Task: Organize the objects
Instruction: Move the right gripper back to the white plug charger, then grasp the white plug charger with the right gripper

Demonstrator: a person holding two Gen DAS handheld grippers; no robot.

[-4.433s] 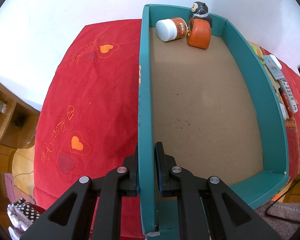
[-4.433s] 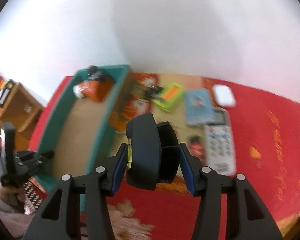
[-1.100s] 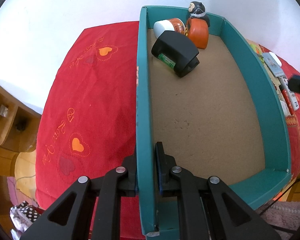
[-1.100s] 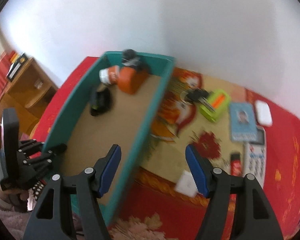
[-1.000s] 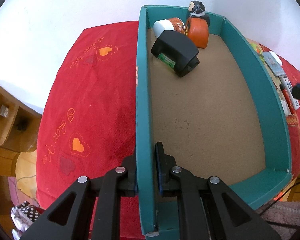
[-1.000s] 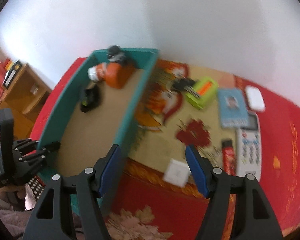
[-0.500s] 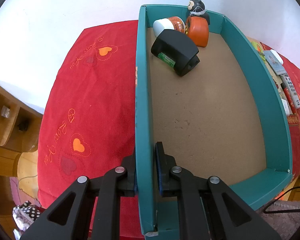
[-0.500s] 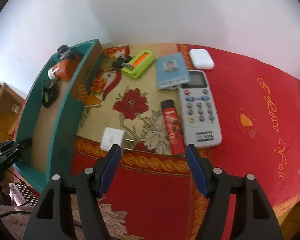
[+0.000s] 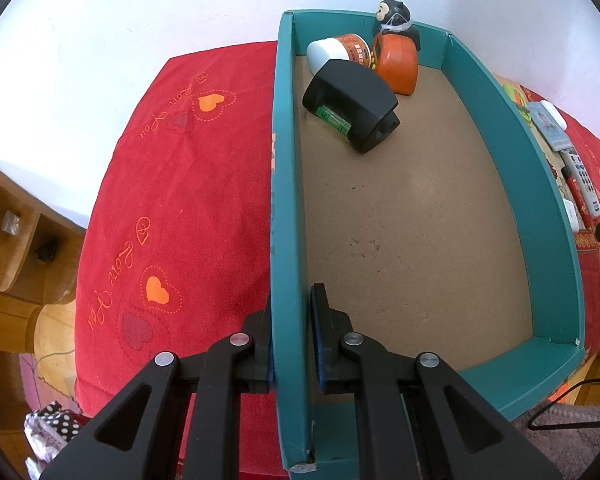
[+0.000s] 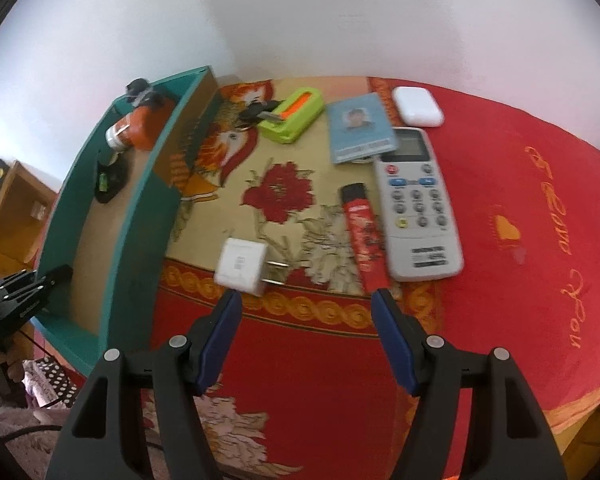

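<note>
Step in hand: picking next item for teal box (image 9: 548, 216).

Left tongs (image 9: 291, 340) clenched on box's side wall, steadying it.

Right tongs (image 10: 306, 304) released, empty, above worktop (image 10: 520, 300).

White charger (image 10: 241, 267) just beyond its left fingertip, 11 o'clock; red lighter (image 10: 363, 236) at 1 o'clock, touching remote (image 10: 418, 204).

Next, likely: shift toward 11, lower tongs astride charger, clench.

Box at 9 o'clock of right tongs.
</note>
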